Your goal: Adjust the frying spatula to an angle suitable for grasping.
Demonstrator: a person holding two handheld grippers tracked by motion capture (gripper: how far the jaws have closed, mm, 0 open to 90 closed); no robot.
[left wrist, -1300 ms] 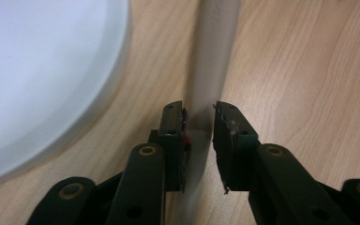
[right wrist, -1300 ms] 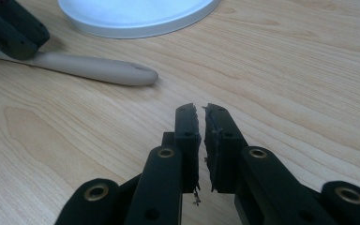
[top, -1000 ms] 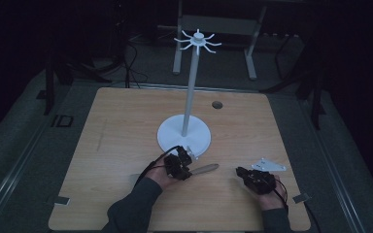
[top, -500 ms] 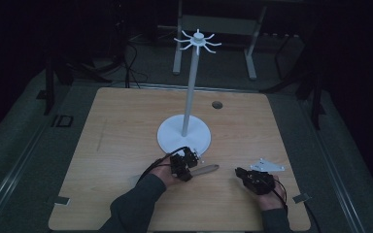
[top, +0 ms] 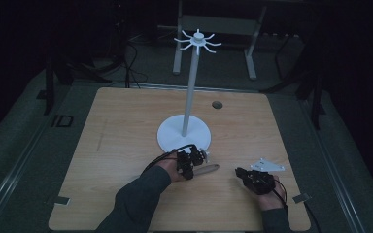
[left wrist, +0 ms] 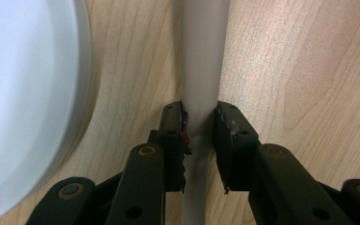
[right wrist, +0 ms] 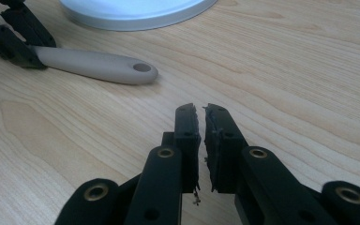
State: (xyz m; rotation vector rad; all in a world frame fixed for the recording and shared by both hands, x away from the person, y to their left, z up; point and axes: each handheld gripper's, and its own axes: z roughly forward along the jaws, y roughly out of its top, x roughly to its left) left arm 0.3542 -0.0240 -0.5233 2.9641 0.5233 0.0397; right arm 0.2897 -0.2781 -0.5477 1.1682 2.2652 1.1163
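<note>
Beside the white stand base on the surface, the left gripper grasps a beige handle; the right gripper rests clenched, empty.

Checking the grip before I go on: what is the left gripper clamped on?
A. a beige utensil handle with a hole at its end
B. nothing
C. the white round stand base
A: the left gripper pinches the beige utensil handle from both sides.

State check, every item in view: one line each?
Left gripper: shut on grey utensil handle.
Grey utensil handle: lying flat on table, beside stand base.
Right gripper: shut, empty.
White hook stand: upright, hooks bare.
Wooden table: bears everything.
</note>
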